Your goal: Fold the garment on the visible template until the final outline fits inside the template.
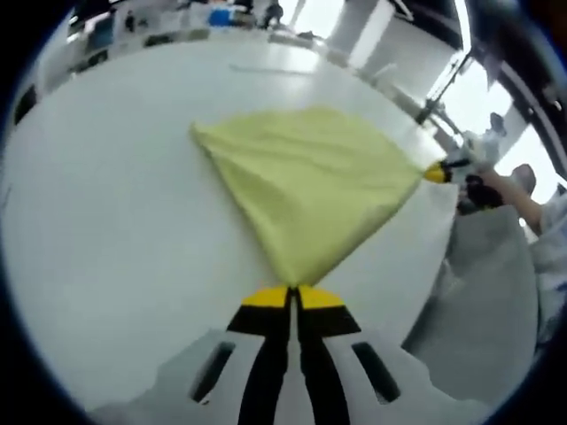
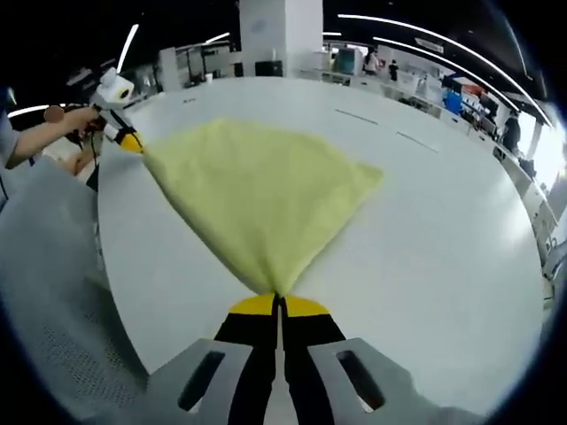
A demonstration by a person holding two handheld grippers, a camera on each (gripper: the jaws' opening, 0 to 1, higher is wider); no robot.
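Observation:
A pale yellow garment (image 1: 306, 186) lies stretched over the white table (image 1: 106, 221). My left gripper (image 1: 293, 290), jaws together, is shut on one corner of the cloth. The right gripper (image 1: 436, 173) shows at the right of this view, pinching the opposite corner. In the right gripper view the same yellow garment (image 2: 257, 195) fans out from my right gripper (image 2: 278, 301), which is shut on its near corner. The left gripper (image 2: 131, 142) holds the far left corner there. No template outline is visible on the table.
A person's hand (image 2: 75, 119) and sleeve (image 2: 18, 142) hold the far gripper. Grey clothing (image 2: 53, 292) lies along the table edge (image 2: 102, 257). Desks and equipment (image 2: 416, 75) stand beyond the table.

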